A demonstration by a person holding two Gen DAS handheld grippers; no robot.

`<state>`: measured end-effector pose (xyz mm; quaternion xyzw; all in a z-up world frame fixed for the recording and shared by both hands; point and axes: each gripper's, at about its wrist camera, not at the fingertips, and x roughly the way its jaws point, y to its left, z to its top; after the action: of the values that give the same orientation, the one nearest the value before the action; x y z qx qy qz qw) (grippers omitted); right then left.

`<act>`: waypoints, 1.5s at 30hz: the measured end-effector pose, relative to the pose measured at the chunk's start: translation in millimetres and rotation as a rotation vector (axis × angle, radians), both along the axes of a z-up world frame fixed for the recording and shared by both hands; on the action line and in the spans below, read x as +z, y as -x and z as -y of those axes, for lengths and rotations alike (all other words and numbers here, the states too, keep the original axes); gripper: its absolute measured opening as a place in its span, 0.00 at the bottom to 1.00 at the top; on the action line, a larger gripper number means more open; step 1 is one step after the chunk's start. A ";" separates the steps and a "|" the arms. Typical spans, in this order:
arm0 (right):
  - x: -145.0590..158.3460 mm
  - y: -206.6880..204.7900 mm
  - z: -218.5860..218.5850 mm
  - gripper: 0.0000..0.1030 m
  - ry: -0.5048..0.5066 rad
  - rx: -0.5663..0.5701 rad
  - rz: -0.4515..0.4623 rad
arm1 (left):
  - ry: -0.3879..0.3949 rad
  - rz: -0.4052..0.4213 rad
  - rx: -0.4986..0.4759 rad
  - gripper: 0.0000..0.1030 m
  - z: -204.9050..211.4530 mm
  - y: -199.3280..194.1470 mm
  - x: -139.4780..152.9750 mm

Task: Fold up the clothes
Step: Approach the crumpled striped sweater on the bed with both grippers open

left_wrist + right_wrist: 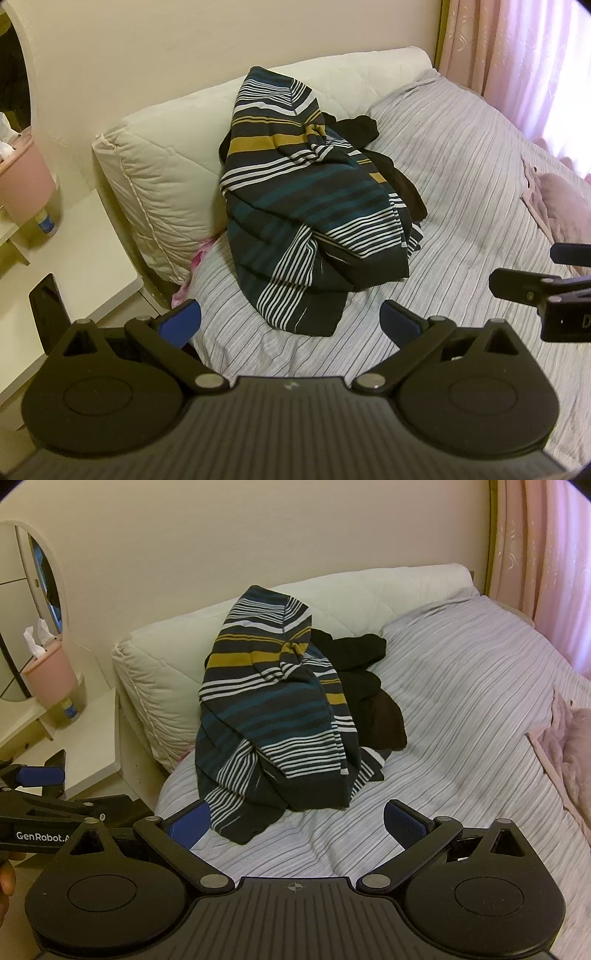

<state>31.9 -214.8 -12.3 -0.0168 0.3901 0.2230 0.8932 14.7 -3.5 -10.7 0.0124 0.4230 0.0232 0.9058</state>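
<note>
Striped garment [310,206] crumpled over black garment [391,177] — unfolded.

Open bedsheet around the striped sweater [314,206], hemmed in behind and to the left.

In front of the sweater and to its right the striped bedsheet [461,192] lies bare and open to reach. Behind it the cream pillow [166,166] backs against the wall, and a black garment [365,686] lies touching its right side. Left of the sweater stands the white nightstand [92,746] with a pink tissue box [50,675]. Well to the right lies a pink blanket [569,746] before the curtain [517,48].
</note>
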 end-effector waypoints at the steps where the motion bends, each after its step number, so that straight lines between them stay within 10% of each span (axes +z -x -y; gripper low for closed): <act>1: 0.0 -0.1 0.3 0.99 -0.001 0.000 -0.001 | 0.000 -0.002 0.001 0.99 0.3 -0.1 -0.3; 45: 1.4 -0.2 -5.7 0.99 0.017 0.018 -0.020 | -0.003 -0.019 -0.006 0.99 0.6 2.3 -0.2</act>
<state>32.1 -209.1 -10.8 -0.0255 0.4005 0.2280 0.8871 12.4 -4.1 -10.9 0.0155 0.4314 0.0211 0.9018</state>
